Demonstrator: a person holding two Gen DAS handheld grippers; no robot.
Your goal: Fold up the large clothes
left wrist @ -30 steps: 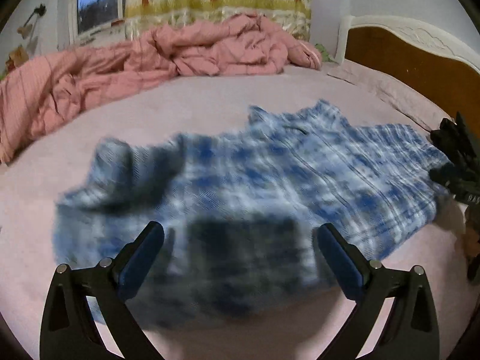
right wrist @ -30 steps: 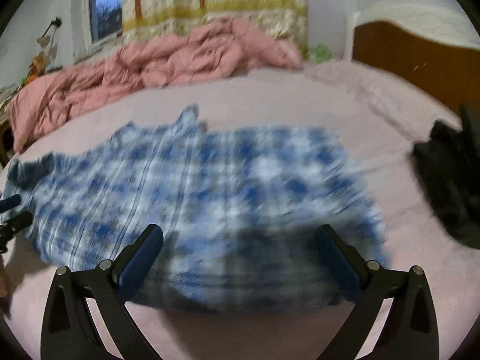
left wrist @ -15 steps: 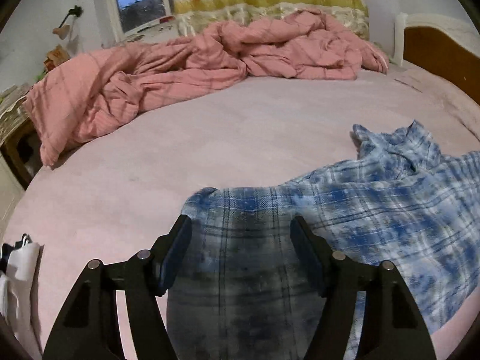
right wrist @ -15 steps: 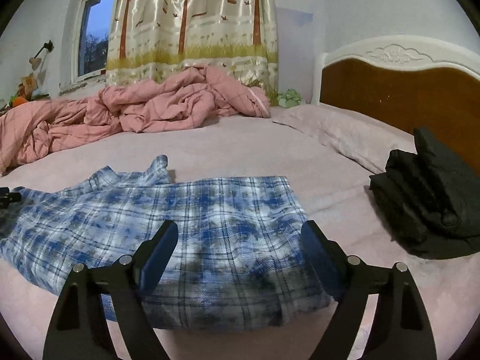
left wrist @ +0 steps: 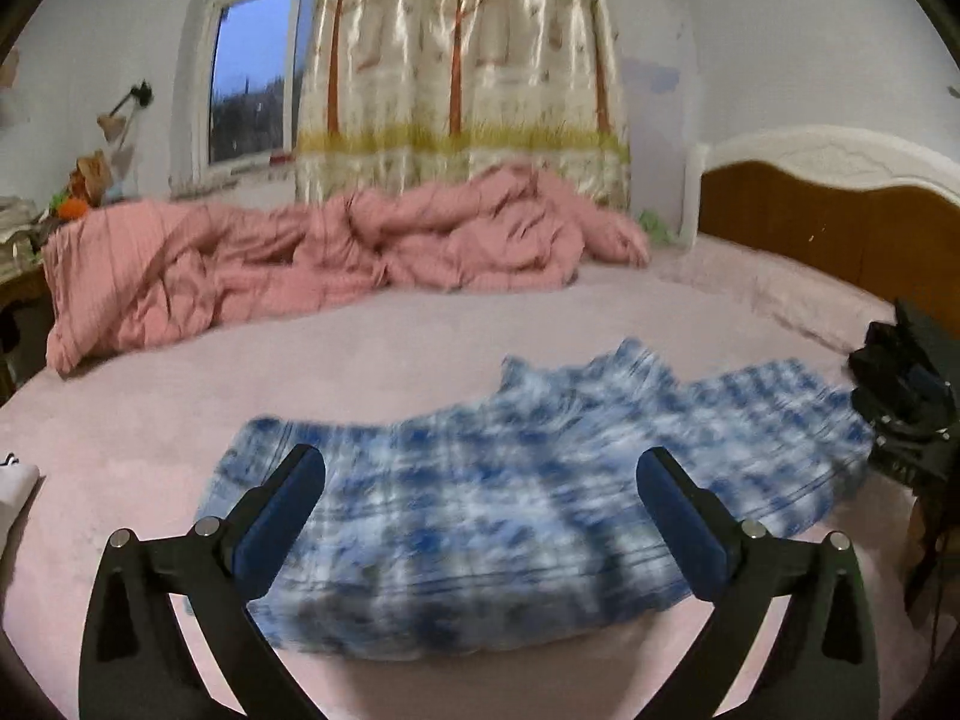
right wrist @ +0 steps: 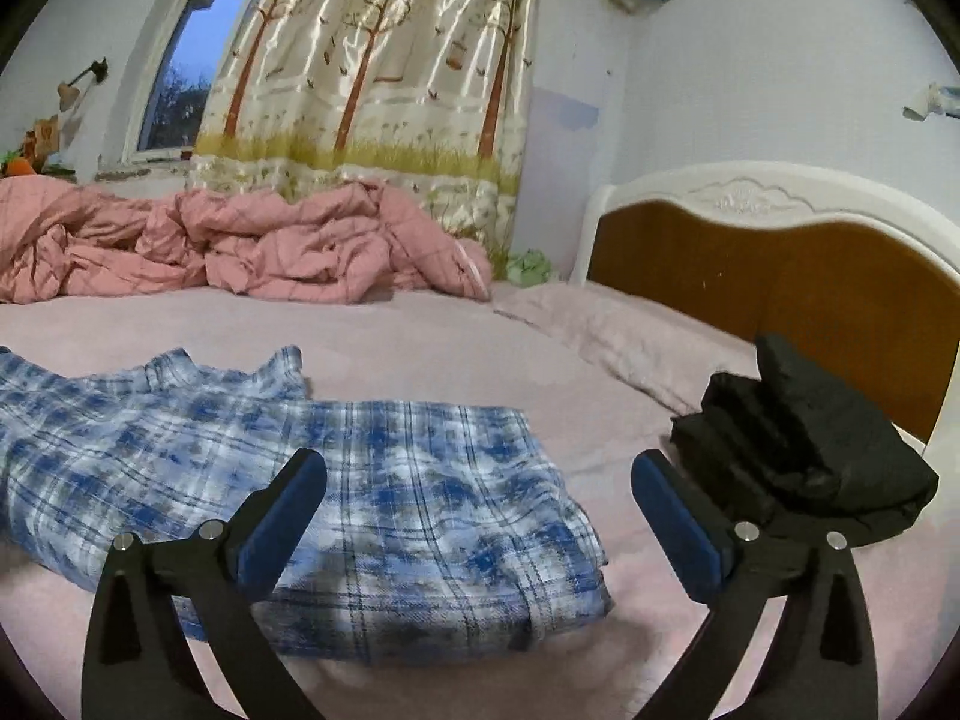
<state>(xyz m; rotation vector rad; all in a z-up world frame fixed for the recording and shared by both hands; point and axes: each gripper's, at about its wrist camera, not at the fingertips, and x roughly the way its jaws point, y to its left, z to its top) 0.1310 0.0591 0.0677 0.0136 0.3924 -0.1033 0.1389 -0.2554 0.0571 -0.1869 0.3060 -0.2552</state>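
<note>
A blue and white plaid shirt (left wrist: 540, 450) lies on the pink bed sheet (left wrist: 360, 360), its lower part folded over, the collar toward the far side. My left gripper (left wrist: 480, 462) hovers above the shirt's near edge; its jaws are opening wide and the pads press on nothing. In the right wrist view the shirt (right wrist: 390, 480) shows its folded right edge. My right gripper (right wrist: 477, 462) hangs over that edge, its jaws also opening, with no cloth pinched. The left view is blurred by motion.
A rumpled pink quilt (left wrist: 336, 264) fills the far side of the bed. A folded black garment (right wrist: 798, 450) lies right of the shirt, near a pillow (right wrist: 630, 342) and the brown headboard (right wrist: 780, 276). Something white (left wrist: 15, 480) sits at the left edge.
Both grippers have lifted and tilted up, so more wall and curtain shows. The left view swung to the shirt's left end and back. Both jaws narrowed, then spread wide again.
</note>
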